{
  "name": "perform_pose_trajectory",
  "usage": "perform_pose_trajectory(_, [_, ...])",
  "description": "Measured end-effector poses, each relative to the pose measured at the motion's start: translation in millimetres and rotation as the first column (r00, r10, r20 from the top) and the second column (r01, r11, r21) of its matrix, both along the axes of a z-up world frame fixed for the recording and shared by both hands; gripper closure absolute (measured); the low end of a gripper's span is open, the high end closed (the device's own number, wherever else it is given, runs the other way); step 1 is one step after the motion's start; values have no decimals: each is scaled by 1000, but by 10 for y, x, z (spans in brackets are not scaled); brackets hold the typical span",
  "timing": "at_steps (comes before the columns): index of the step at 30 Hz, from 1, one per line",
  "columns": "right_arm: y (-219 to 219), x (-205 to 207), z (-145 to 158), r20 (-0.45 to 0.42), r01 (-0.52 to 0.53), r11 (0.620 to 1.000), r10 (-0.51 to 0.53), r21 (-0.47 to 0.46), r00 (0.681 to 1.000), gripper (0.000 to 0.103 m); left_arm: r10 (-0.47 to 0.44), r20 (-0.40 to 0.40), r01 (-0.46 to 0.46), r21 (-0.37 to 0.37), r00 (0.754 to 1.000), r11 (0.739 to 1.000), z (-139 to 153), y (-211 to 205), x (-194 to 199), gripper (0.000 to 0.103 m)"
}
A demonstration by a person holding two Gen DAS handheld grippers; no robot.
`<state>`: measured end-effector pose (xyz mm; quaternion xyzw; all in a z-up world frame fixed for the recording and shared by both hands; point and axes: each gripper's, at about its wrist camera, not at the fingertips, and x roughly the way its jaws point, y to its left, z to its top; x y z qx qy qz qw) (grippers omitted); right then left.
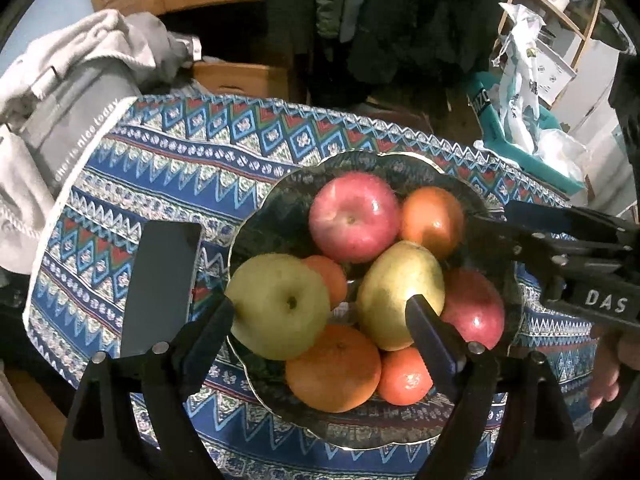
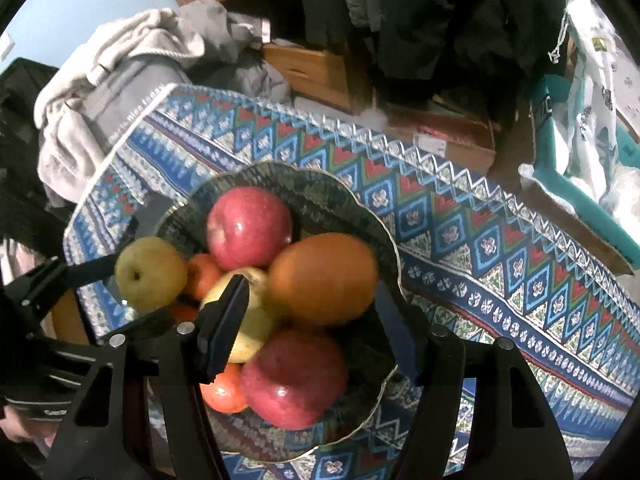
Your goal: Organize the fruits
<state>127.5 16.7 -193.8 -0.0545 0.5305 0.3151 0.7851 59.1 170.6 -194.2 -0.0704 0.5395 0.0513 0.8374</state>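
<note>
Left wrist view is showing the left gripper (image 1: 320, 312) spread wide over the bowl (image 1: 276, 196), its jaws flanking a green apple (image 1: 280, 306) at the bowl's near-left rim; the left finger is touching or nearly touching that apple, the right finger is lying across a yellow apple (image 1: 400, 292), and nothing is being gripped. Right wrist view is showing the right gripper (image 2: 320, 320) likewise spread, bracketing an orange (image 2: 324, 278) above a red apple (image 2: 294, 378), though whether the pads are pressing the orange cannot be told. All fruit is sitting heaped in the bowl on the patterned cloth (image 1: 160, 168), with a second red apple (image 1: 354, 216) at the far side. In judgement, the step in hand is settling or picking one fruit; doing it well is calling for centring the jaws on a single fruit, closing gently, and lifting straight so neighbours are not rolling out. Both grippers are angling downward, approaching from opposite sides, the right one reaching in from the right edge of the left view.
</note>
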Motion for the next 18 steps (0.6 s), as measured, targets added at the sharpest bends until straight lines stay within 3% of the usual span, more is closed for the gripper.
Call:
perform_pose_trajectory(10, [-66, -203, 464, 126, 6, 1000, -4, -17, 992, 35, -35, 66, 35, 9, 997, 999, 340, -152, -137, 14])
perform_pose_trajectory(18, [-337, -462, 989, 252, 62, 998, -59, -4, 966, 32, -66, 123, 58, 74, 990, 996, 764, -318, -300, 14])
